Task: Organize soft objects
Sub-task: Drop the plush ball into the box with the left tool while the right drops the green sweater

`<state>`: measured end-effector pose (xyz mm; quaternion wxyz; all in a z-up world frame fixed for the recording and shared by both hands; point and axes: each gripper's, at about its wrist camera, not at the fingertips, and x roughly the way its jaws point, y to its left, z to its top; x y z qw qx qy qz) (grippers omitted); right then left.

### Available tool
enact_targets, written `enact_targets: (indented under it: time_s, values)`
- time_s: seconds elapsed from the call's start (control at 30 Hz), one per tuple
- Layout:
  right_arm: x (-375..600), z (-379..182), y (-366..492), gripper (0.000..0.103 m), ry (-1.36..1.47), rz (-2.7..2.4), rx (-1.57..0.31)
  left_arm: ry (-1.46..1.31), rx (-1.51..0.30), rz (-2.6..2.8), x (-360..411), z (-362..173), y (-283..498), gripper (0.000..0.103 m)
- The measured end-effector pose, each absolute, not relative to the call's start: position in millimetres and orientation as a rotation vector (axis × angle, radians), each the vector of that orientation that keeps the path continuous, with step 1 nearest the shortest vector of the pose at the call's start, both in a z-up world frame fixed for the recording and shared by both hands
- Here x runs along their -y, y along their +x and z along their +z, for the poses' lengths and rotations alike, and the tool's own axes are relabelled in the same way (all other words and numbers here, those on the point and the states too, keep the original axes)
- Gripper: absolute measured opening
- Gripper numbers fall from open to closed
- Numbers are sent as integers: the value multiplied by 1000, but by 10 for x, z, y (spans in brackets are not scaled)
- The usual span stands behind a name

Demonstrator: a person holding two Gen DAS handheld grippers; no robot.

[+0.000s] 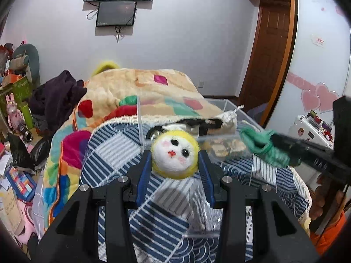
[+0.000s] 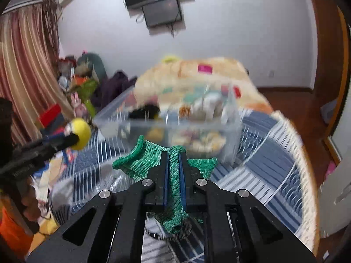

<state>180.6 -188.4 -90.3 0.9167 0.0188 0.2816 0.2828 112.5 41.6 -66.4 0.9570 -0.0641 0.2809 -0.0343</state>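
My left gripper [image 1: 175, 160] is shut on a yellow felt ball toy with a white face [image 1: 174, 156], held above the blue striped bedspread [image 1: 122, 153]; the toy also shows from behind in the right wrist view [image 2: 81, 133]. My right gripper [image 2: 173, 153] is shut on a green knitted cloth [image 2: 173, 171], which hangs out both sides of the fingers; the cloth also shows in the left wrist view [image 1: 263, 148]. A clear plastic box [image 2: 232, 118] with several soft items inside stands on the bed just beyond both grippers; it also shows in the left wrist view [image 1: 140, 118].
A colourful fleece blanket [image 1: 142, 87] is heaped behind the box. Dark clothes [image 1: 57, 96] and clutter lie at the left of the bed. A wooden door [image 1: 269, 50] stands at the right. A screen [image 1: 116, 13] hangs on the far wall.
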Motion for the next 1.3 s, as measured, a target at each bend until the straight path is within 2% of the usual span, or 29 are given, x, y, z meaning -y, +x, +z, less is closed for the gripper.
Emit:
enact_targets:
  time_s: [0.37, 0.73, 0.97, 1.03, 1.13, 1.2, 1.27, 1.3]
  values:
    - [1746, -538, 2110, 8, 21, 471, -441, -95, -574, -47, -359, -547, 1630, 42]
    - [1534, -894, 2411, 8, -56, 436, -576, -144, -673, -59, -303, -850, 2070, 42]
    - [1590, -892, 2369, 9, -40, 453, -607, -154, -689, -40, -302, -907, 2097, 43]
    - [1608, -886, 2366, 10, -29, 457, -618, -152, -691, -47, -291, -896, 2076, 47]
    - [1624, -891, 2387, 17, -6, 470, -635, -133, -682, -39, -278, -867, 2018, 55]
    - [1642, -884, 2372, 28, -2, 467, -634, -135, -674, -38, -277, -842, 1964, 61]
    - [1652, -872, 2348, 45, 0, 474, -631, -154, -676, -50, -299, -823, 1938, 63]
    - [1662, -858, 2325, 48, 5, 484, -627, -162, -678, -56, -309, -812, 1924, 63]
